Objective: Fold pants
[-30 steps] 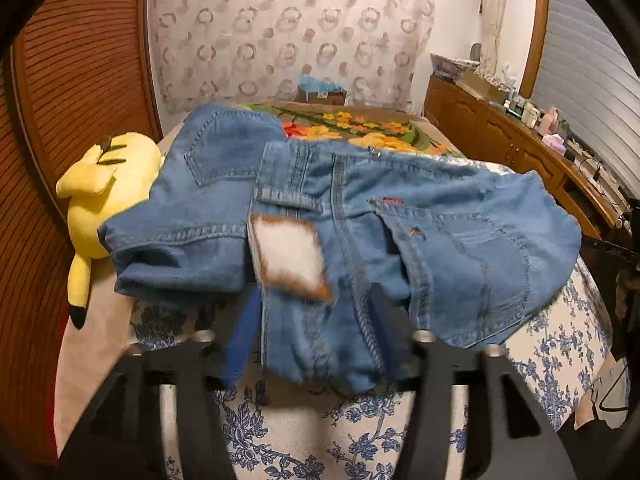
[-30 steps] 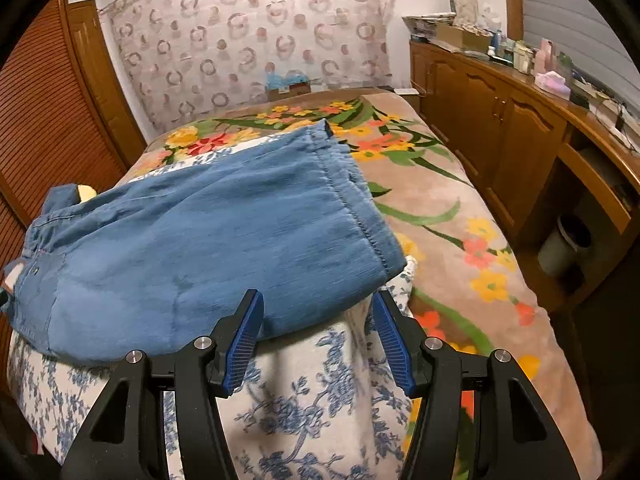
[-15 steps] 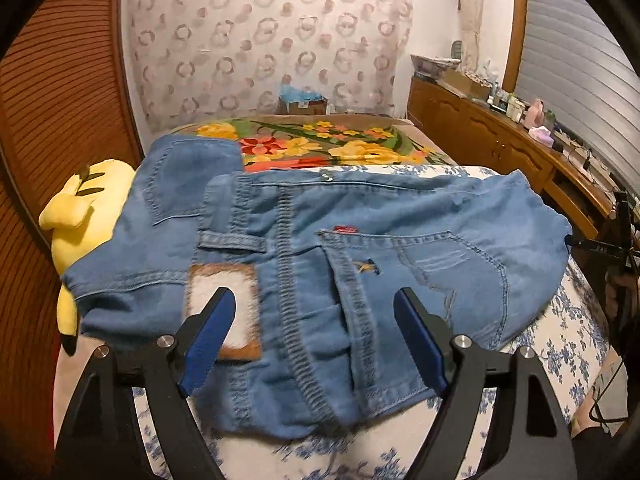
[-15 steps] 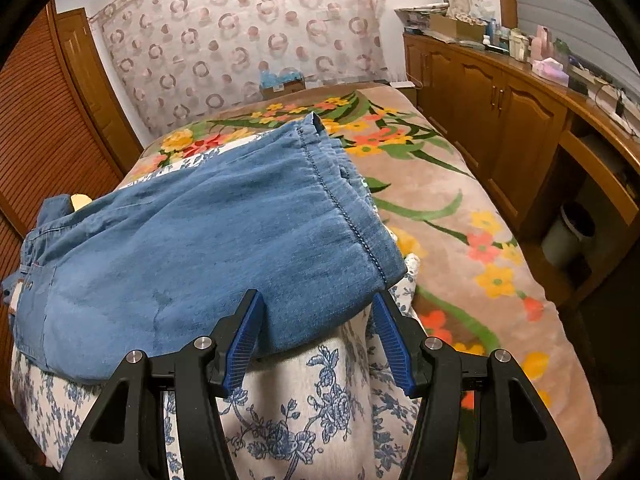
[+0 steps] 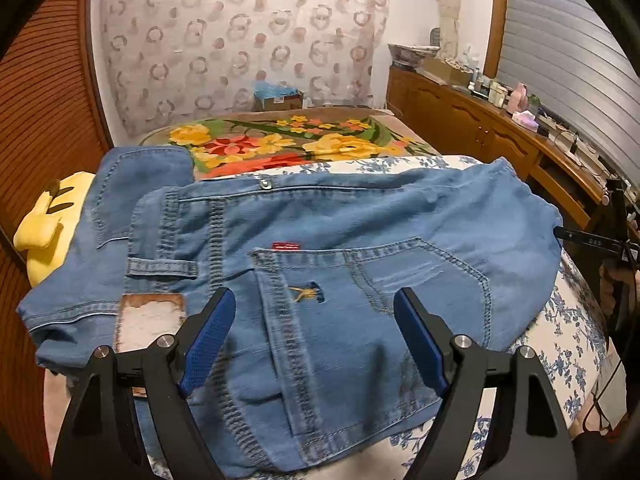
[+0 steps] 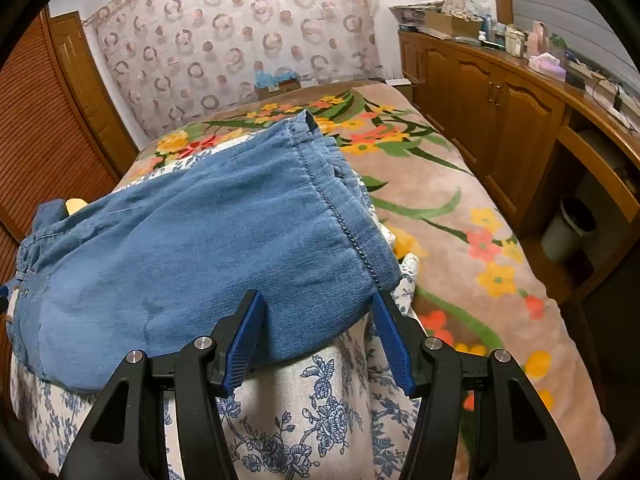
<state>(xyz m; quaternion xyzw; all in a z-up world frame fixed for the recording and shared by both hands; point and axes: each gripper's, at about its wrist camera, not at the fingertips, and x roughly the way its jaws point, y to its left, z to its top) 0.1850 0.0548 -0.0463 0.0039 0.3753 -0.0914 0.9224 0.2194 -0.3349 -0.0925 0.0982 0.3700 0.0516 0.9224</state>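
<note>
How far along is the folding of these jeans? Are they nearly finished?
Partly. The jeans already lie doubled on the flowered sheet, hems stacked at one end, waistband at the other. Nothing is in hand: the left tongs have just opened and hover over the back pocket, and the right tongs stand open at the hem corner. Probably another fold remains.

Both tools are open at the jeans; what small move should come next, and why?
Probably lower the left tool and close on the waist end of the jeans. Its jaws have just been opening and hold nothing. The right tool also stands open, at the hem end, so neither end is gripped for another fold.
</note>
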